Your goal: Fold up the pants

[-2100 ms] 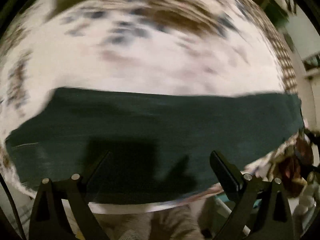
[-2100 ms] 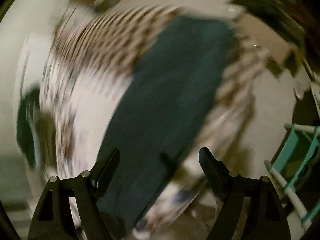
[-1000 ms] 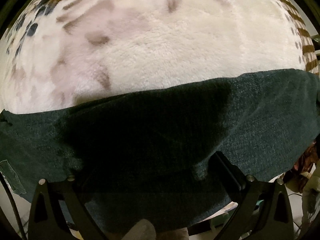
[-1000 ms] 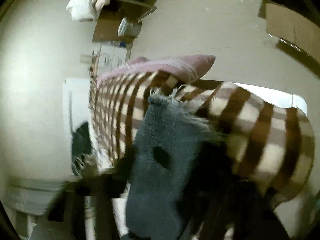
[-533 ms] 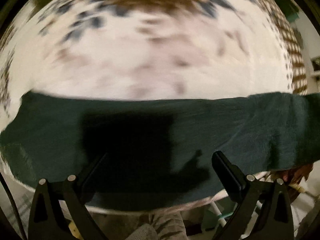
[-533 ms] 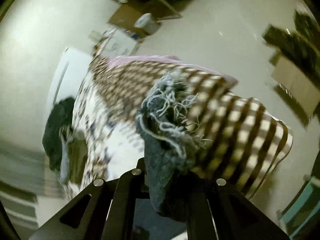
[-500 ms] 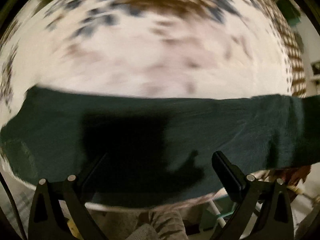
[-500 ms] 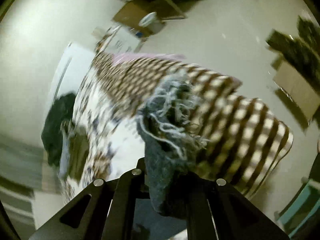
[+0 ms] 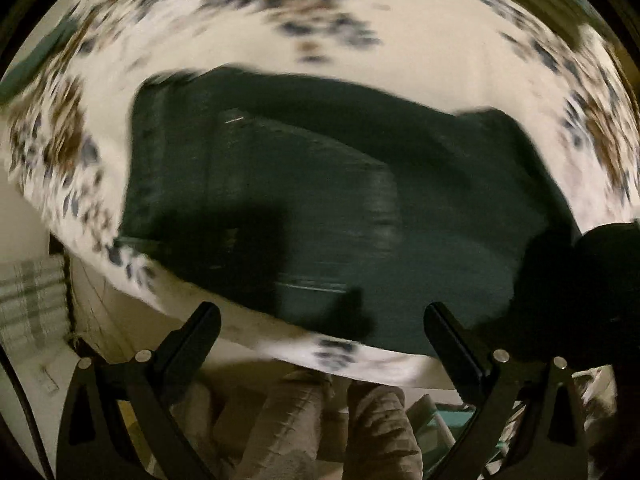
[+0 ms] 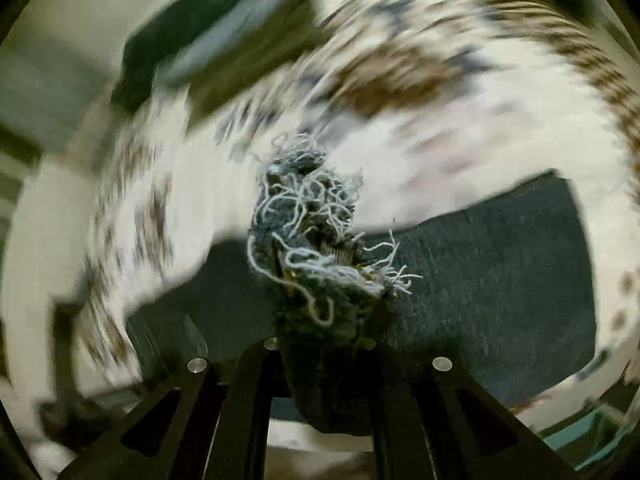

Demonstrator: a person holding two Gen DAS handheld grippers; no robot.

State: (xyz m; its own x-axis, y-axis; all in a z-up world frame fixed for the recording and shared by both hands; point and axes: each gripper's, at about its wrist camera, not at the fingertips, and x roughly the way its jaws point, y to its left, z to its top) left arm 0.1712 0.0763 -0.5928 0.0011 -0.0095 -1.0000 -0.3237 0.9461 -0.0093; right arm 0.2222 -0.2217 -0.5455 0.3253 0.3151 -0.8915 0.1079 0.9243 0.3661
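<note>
Dark green pants [image 9: 328, 200] spread flat on the patterned blanket [image 9: 280, 32], near its front edge. Right gripper [image 10: 324, 344] clenched on the frayed hem [image 10: 312, 220], lifted above the rest of the pants, probably to carry that end over for a fold. Left gripper [image 9: 320, 320] spread wide and gripping nothing, poised over the blanket's front edge, likely ready to pin or smooth.

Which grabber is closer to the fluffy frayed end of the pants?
Right. The right gripper is clamped on the frayed hem; the left gripper hangs open above the pants, holding nothing.
</note>
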